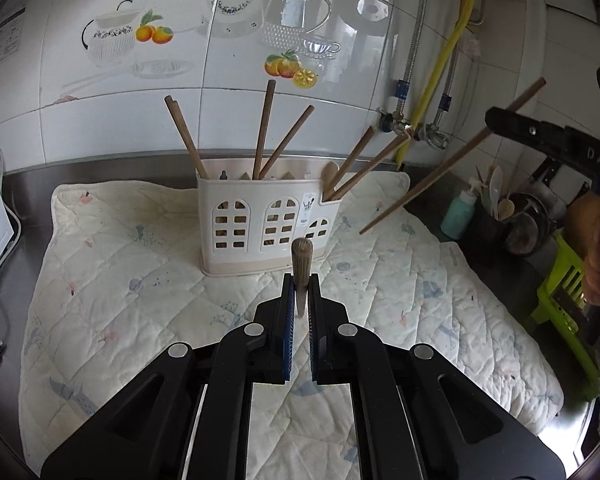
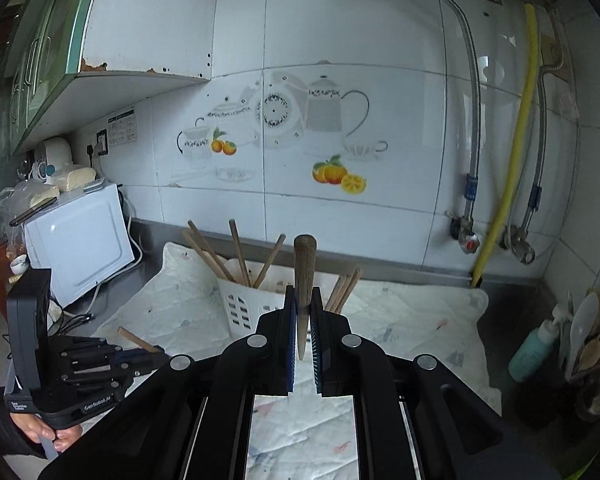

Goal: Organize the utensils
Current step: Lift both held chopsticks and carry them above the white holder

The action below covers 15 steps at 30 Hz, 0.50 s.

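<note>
Cream holder (image 1: 260, 216) upright; chopsticks (image 1: 264, 128) inside

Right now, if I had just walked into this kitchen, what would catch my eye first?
Probably the two black grippers, each clamped on a single brown wooden chopstick: the left gripper and the right gripper hold theirs above the pale quilted cloth on the counter. Next, the cream plastic utensil holder with arched window cutouts standing on that cloth, more chopsticks fanning out of it. Behind, the white wall tiles show painted teapots and oranges.
</note>
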{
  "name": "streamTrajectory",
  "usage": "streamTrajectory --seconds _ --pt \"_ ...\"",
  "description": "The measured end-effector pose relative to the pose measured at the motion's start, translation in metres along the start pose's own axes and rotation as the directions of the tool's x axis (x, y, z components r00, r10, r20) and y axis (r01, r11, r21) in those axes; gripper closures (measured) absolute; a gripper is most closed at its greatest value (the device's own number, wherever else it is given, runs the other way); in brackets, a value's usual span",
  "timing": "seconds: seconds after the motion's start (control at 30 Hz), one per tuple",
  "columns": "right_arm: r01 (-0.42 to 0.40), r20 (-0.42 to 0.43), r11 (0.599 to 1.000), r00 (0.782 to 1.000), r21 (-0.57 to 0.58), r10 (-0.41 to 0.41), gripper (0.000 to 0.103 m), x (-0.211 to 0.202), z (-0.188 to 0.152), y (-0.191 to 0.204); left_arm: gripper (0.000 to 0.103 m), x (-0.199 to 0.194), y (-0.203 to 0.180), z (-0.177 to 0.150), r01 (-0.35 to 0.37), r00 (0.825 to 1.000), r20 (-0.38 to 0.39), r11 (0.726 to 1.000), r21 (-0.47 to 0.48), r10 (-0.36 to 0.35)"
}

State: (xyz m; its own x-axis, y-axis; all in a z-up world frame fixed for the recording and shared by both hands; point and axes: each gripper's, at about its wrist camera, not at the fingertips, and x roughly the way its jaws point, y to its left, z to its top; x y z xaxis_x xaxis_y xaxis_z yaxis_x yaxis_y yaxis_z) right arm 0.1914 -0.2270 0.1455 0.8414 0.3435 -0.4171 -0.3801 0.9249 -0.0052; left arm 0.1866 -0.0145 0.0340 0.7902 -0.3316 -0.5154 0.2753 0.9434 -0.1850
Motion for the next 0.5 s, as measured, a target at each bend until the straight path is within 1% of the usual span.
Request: streamTrajectory --seconds 0.1,0.23,0.33,0.5 --pt "0.016 0.021 1.000 1.000 -0.018 -0.015 0.096 0.009 0.017 -0.002 0.098 -0.002 0.003 0.009 -0.013 1.000 0.017 1.000 0.007 0.013" --pt "0.033 0.030 0.999 0.999 -0.020 -0.032 0.096 0.028 0.031 -0.003 0.098 -0.005 0.008 0.022 -0.017 0.999 0.034 1.000 0.009 0.017" --pt "0.030 0.033 0.999 0.999 -0.012 -0.030 0.096 0.041 0.035 -0.005 0.098 -0.008 0.010 0.032 -0.023 0.998 0.056 0.999 0.023 0.022" --pt "0.040 0.010 0.999 0.999 -0.013 -0.040 0.096 0.069 0.035 -0.005 0.098 -0.017 0.014 0.054 -0.037 0.994 0.100 0.999 0.034 0.034"
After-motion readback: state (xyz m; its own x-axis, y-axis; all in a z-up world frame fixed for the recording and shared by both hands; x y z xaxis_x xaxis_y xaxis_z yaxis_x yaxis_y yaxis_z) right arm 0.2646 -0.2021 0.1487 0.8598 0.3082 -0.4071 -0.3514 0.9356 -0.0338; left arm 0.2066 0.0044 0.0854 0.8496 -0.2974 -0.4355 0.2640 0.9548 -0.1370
